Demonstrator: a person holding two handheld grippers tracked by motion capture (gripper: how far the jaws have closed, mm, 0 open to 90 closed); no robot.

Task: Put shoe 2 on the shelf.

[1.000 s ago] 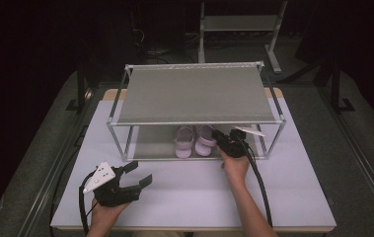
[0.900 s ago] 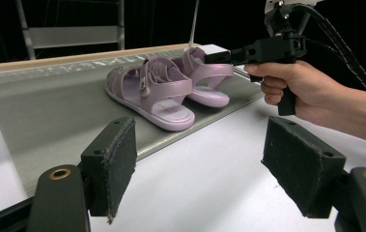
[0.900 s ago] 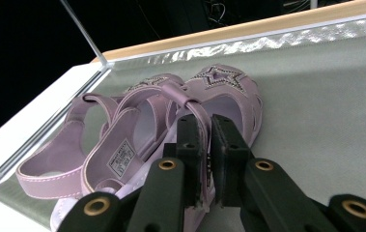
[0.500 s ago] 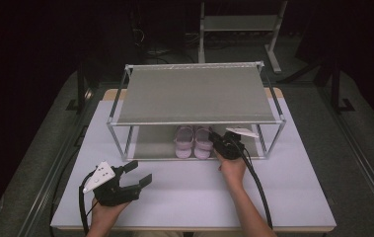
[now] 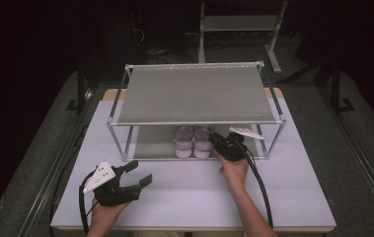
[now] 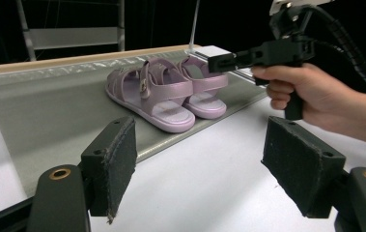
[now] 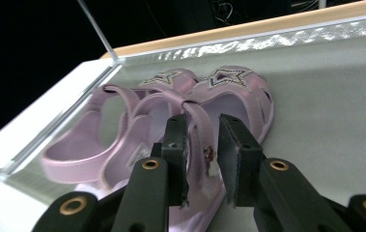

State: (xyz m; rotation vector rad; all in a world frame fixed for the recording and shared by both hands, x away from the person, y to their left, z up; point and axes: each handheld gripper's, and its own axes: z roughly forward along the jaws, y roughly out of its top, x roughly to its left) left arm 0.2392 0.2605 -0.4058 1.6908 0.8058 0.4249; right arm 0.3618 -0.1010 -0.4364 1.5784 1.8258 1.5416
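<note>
Right tongs just opening, released, one strap loose between the jaws. Sandals directly ahead on the lower shelf. Better to open wider, then pull straight back without catching the strap. Left tongs released, holding nothing, above the surface.

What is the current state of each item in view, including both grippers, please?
Sandals: upright, paired on the lower shelf.
Right gripper: jaws just opening, strap between them with a gap showing.
Left gripper: open, empty, above the table.
</note>
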